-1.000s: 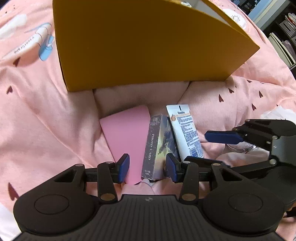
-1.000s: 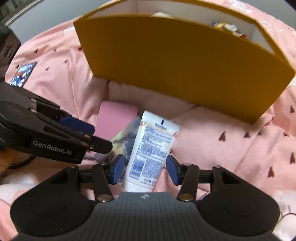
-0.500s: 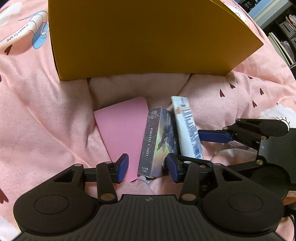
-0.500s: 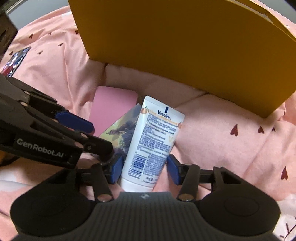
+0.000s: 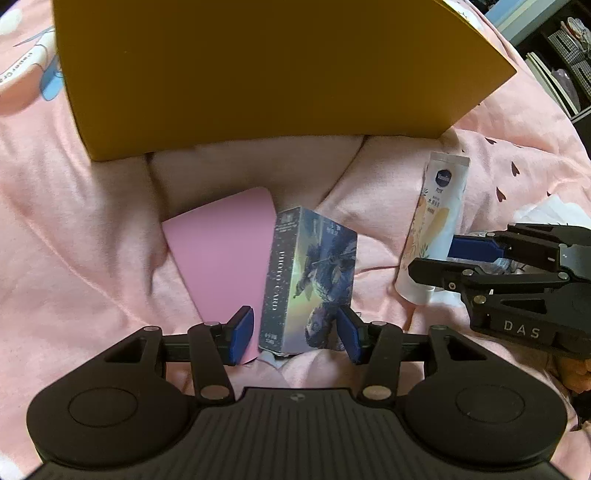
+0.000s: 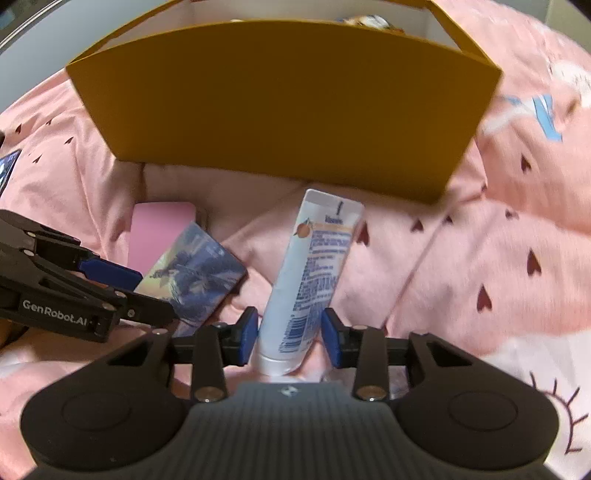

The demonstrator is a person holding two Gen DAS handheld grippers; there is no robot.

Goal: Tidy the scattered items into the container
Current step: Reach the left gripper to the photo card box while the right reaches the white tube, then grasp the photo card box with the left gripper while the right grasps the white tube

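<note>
The yellow cardboard container (image 5: 258, 74) (image 6: 280, 96) stands on pink bedding behind the items. A photo card box (image 5: 310, 273) (image 6: 199, 273) lies beside a flat pink card (image 5: 221, 251) (image 6: 159, 229). My left gripper (image 5: 294, 334) (image 6: 153, 295) straddles the card box's near end, its jaws opening, the pads not pressing. A white lotion tube (image 5: 439, 206) (image 6: 317, 258) tilts up to the right, crimped end toward the container. My right gripper (image 6: 290, 334) (image 5: 432, 256) is closing on the tube near its cap, pads against its sides.
Heart-printed pink bedding (image 6: 480, 258) is soft and creased. Several small things show inside the container's back (image 6: 369, 20). White fabric with an eyelash drawing (image 6: 535, 369) lies at the right. Dark shelving (image 5: 565, 55) stands beyond the bed. A small card (image 6: 7, 166) lies at the far left.
The right gripper has moved right, taking the tube away from the card box, and its jaws have narrowed. The tube has turned to show its front. The left jaws have widened slightly.
</note>
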